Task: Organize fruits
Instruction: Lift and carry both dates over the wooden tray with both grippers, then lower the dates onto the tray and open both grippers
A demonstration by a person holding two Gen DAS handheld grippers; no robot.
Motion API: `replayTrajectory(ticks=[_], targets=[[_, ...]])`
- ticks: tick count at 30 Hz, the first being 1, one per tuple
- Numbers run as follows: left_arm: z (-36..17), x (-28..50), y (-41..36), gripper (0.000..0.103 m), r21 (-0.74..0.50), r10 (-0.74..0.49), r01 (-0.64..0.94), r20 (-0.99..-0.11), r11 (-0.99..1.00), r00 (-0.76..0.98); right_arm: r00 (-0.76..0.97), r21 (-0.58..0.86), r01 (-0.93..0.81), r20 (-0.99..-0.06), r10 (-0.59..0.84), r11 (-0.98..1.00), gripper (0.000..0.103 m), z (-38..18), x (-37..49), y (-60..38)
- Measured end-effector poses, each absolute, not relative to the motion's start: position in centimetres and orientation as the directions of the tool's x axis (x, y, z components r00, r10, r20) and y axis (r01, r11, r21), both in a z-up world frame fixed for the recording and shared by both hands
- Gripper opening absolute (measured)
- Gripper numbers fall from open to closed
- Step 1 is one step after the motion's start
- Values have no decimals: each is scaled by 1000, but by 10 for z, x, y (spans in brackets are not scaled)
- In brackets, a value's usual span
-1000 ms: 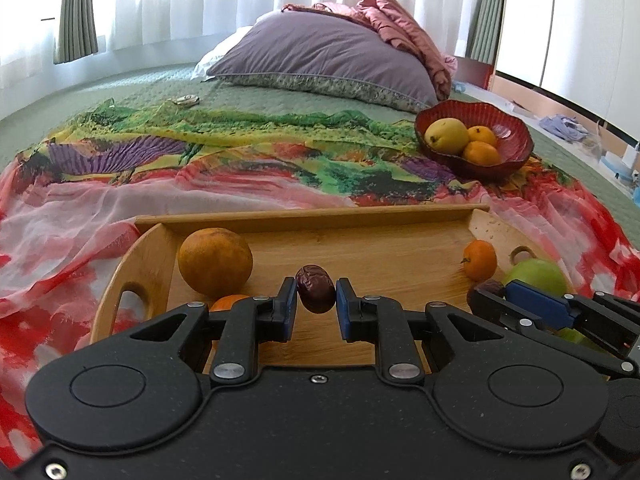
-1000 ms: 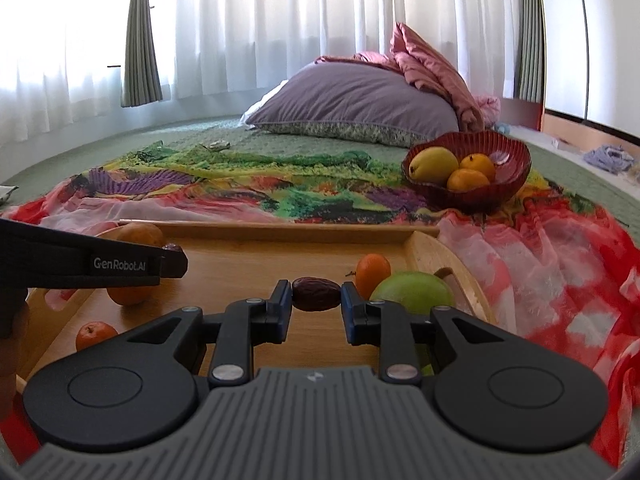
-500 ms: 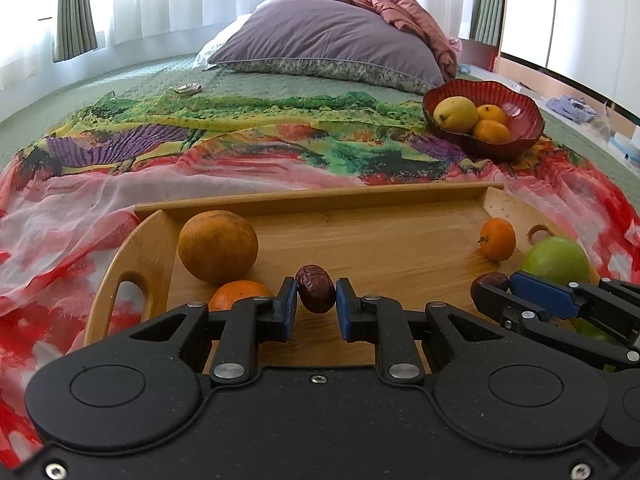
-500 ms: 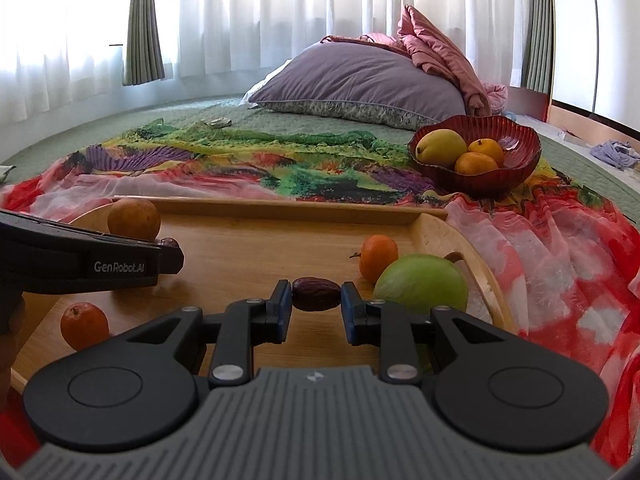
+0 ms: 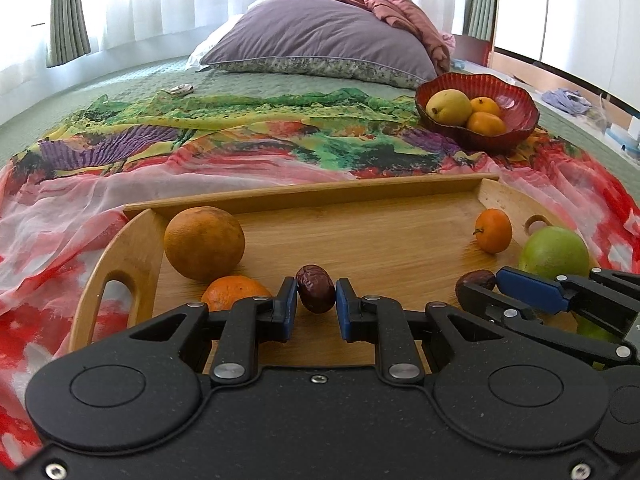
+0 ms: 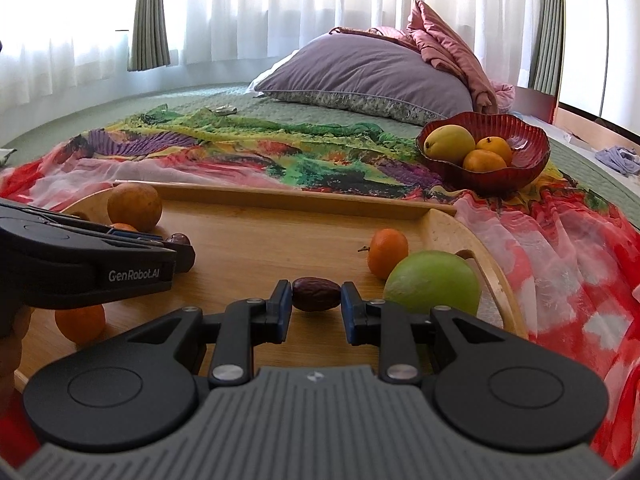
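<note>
Two clamped dates [image 5: 316,289] [image 6: 316,294] — person's hand [image 6: 12,340] in right view only

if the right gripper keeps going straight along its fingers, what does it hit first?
Probably the bare floor of the wooden tray: the right gripper, shut on a date, points down at it, passing left of the small orange. Depth is unclear.

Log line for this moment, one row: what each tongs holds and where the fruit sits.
left tongs: shut on dried date | right tongs: shut on dried date | both over wooden tray | red bowl: three fruits
</note>
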State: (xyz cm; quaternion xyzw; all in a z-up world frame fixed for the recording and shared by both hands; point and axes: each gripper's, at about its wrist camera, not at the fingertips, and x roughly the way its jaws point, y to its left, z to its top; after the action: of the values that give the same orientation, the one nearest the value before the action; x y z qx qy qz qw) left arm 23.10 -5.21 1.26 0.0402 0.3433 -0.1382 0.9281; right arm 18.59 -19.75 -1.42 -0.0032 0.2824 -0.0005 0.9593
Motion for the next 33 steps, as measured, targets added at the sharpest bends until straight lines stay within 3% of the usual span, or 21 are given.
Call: replayTrajectory(ticks=[11,18,20,22,33], targets=[[11,232,-55,21,-23,-235,291,-652,956,720,785,78,-2,-617,50,997,31,-9,201,-211],[10,232,-58,21,-24,-235,290,-655,957,719,778,57,-17,-626,49,998,31,-9,201,-211],[10,232,-59,21,-25,-232,287,-656,958,718,780,57,-18,-624,50,998,32,-9,201,-211],[10,232,-59,22,-29,-230,281,-659,959,716,783,50,-20,-621,46,999,42,-8,201,-211],[31,220,-47,48,-15,-197,241,-628,970,753,814,-5,-34,-580,25,999,51,9,192,-205]])
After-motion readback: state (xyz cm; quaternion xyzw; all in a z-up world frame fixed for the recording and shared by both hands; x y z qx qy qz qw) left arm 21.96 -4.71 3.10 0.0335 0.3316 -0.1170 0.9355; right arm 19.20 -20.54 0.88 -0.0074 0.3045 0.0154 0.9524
